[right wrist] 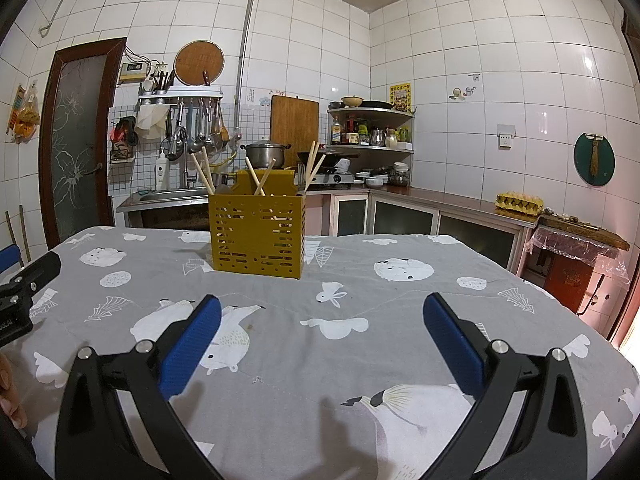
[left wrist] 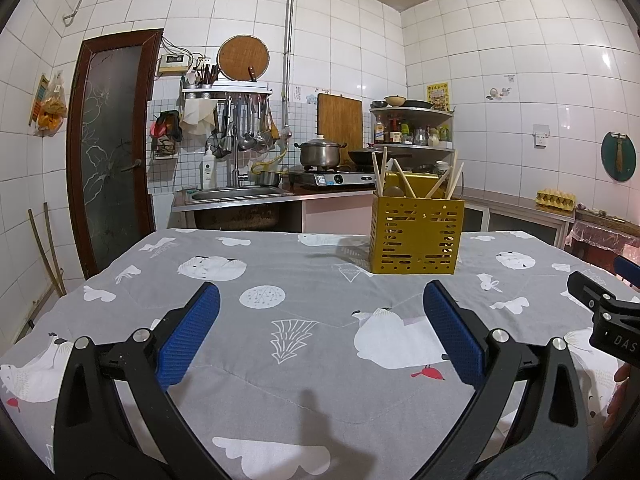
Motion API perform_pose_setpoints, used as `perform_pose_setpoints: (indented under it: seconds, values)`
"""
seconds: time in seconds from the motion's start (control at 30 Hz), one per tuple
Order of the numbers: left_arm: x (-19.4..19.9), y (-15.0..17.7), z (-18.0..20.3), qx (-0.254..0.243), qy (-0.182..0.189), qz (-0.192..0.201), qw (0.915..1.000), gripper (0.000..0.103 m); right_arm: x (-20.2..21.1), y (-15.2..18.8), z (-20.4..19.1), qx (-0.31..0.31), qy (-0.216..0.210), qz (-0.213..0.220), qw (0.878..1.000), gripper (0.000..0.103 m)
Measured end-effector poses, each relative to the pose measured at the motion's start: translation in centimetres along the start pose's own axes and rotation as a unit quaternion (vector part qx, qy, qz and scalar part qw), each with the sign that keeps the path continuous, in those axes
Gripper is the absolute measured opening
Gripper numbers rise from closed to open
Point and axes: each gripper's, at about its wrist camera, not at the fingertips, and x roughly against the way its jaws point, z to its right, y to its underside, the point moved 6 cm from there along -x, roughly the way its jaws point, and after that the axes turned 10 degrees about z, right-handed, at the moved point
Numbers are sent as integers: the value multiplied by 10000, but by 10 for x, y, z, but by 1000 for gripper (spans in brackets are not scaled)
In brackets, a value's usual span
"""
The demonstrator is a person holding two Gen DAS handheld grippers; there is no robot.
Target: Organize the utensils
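Note:
A yellow perforated utensil holder (left wrist: 416,236) (right wrist: 258,236) stands upright on the far half of the table. Several wooden chopsticks (left wrist: 404,182) (right wrist: 260,180) and a fork (right wrist: 301,174) stick out of its top. My left gripper (left wrist: 320,296) hovers low over the near part of the table, open, with nothing between its blue pads (left wrist: 188,332). My right gripper (right wrist: 322,308) is likewise open and empty, its blue pads (right wrist: 452,340) wide apart. The holder lies ahead and to the right of the left gripper, ahead and left of the right one.
The table carries a grey cloth (left wrist: 304,312) (right wrist: 360,288) with white animal prints. Behind it run a sink (left wrist: 236,194), a stove with a steel pot (left wrist: 320,152) and a counter with an egg carton (right wrist: 519,202). A hand (right wrist: 10,392) shows at the left edge.

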Motion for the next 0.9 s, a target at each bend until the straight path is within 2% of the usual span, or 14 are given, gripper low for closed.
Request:
perform_pose_setpoints:
  seconds: [0.9]
  values:
    - [1, -4, 2, -14, 0, 32, 10000, 98, 0, 0, 0, -5, 7, 4, 10000, 99]
